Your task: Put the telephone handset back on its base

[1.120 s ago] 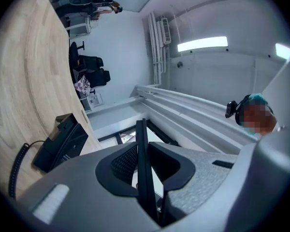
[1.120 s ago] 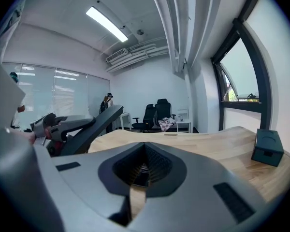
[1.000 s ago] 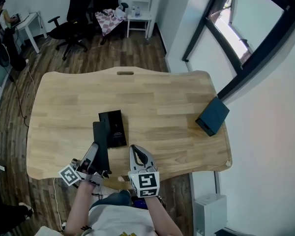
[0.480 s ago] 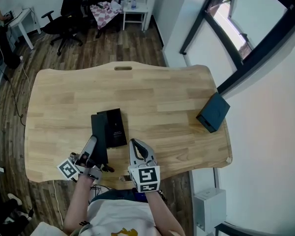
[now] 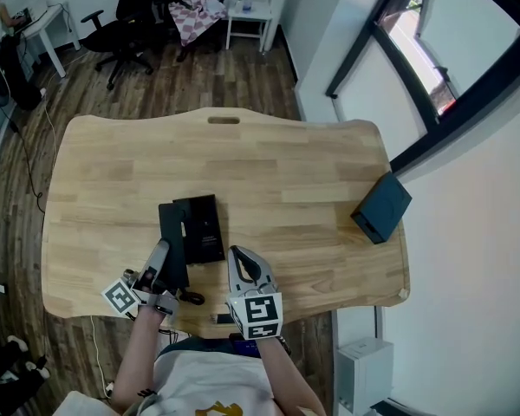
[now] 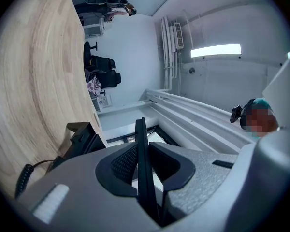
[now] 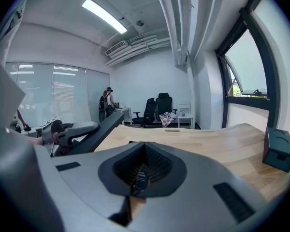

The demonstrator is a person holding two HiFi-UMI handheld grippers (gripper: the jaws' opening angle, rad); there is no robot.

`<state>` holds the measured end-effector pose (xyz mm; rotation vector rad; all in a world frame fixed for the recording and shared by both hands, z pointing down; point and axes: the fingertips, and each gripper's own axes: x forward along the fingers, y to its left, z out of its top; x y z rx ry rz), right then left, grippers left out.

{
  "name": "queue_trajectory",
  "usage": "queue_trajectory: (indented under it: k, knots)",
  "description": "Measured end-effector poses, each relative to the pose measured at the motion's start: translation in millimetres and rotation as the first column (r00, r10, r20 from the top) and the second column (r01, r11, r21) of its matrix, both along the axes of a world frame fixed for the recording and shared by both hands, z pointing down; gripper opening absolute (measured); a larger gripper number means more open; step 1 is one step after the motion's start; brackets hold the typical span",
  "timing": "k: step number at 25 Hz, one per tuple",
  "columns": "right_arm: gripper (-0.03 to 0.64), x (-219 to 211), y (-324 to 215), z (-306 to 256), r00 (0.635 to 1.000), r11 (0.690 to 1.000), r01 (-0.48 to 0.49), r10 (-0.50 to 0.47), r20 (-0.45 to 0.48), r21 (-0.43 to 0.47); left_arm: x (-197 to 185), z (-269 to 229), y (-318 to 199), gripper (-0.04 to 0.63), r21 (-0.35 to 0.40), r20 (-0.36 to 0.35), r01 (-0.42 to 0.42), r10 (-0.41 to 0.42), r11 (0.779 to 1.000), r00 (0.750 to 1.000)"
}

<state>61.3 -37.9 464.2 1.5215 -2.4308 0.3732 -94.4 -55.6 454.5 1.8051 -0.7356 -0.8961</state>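
Black flat telephone handset (image 5: 175, 232) is clamped edge-on in the left gripper (image 5: 162, 263). The jaws are narrowed onto its thin sides near the lower end, which leaves the far end free to be laid down. The handset sits tilted along the left edge of the black rectangular phone base (image 5: 204, 225) on the light wooden table (image 5: 286, 163). Can't tell if they touch; I judge it is not seated yet. A coiled black cord (image 6: 23, 178) lies on the wood on the near side of the base. The right gripper (image 5: 241, 265) hangs just near-right of the base, jaws together, nothing held, probably just kept clear. A dark teal box (image 5: 381, 208) is well right of the base, uninvolved.
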Motion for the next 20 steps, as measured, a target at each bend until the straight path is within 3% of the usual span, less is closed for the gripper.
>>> queue_trajectory:
  k: [20]
  knots:
    - [0.006,11.6,-17.5,28.5,0.999,0.998,0.019,-0.021,-0.025,-0.065,-0.3,59.5,-20.2,0.074,-0.111,0.005,0.043,-0.043,0.993,0.999]
